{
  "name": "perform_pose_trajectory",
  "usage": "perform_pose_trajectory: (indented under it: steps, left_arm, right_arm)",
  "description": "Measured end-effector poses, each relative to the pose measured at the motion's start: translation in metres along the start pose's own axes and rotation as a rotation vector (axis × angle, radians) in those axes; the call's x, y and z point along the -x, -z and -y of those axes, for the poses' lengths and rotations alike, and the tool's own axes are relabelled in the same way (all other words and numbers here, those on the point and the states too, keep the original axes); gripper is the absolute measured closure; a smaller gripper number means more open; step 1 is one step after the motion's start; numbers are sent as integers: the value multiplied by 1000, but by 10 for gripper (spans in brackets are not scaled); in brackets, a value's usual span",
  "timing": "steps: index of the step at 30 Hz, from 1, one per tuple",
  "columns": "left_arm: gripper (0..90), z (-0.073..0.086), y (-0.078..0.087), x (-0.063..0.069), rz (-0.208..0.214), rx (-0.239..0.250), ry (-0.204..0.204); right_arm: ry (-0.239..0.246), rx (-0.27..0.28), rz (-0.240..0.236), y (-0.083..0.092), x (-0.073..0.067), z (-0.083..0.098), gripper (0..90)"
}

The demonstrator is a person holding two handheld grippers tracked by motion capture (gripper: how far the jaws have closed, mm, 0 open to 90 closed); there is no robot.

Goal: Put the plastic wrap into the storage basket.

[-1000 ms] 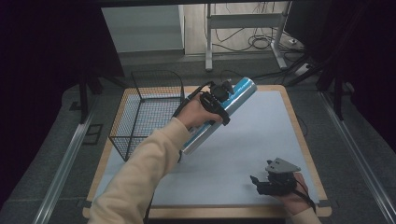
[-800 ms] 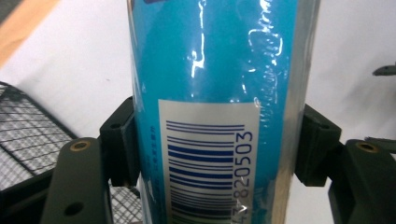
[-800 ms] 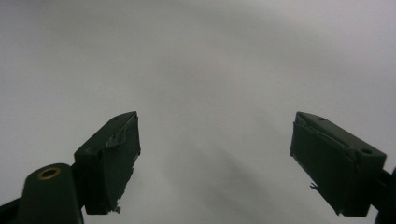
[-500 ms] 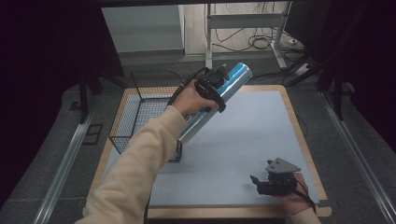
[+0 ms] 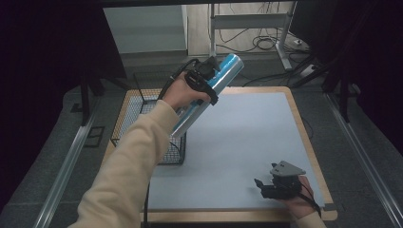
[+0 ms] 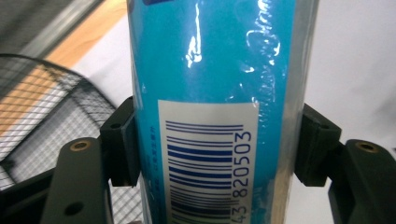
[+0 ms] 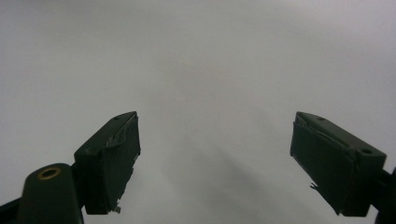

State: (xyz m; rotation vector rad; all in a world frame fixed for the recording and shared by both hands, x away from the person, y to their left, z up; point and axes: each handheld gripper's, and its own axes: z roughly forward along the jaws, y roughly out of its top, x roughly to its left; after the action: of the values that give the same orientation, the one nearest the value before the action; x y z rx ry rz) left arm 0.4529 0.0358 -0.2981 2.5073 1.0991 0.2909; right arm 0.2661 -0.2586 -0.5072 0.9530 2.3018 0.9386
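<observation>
Left gripper view: left gripper (image 6: 215,154) clenched on blue tube (image 6: 215,70) mid-frame | barcode label (image 6: 208,163) reads "820503", earlier digits cut off | right gripper (image 7: 215,163) released over desk (image 7: 196,56)

Glossy blue plastic-wrapped tube (image 6: 215,93) w/ paper barcode label (image 6: 205,163) — black wire-mesh basket (image 5: 142,128), matt grey mat (image 5: 247,142).

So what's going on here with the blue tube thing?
A person's left gripper is clamped on a long blue cylinder and holds it tilted in the air, its lower end over the black wire basket at the table's left edge. A barcode label faces that gripper's camera. The right gripper rests open and empty on the grey mat.
</observation>
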Motion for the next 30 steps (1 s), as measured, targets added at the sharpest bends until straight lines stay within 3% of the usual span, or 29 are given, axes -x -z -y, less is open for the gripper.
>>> perform_pose_trajectory:
  steps: [7,10,13,22,30]
  left_arm:
    - [317,5,6,-19,-10,16,29]
    - [317,7,7,-27,-48,4,35]
    - [317,9,6,-32,-51,1,44]
    - [317,16,-9,-43,-68,-29,56]
    - [317,25,-20,-57,-76,-40,94]
  right_arm:
    - [3,-1,-6,0,-1,0,161]
    - [-1,6,-10,1,-1,-1,161]
    - [-4,3,-13,1,-1,-1,161]
    - [-7,-5,-8,0,0,0,161]
    - [-6,-5,-5,-1,0,1,161]
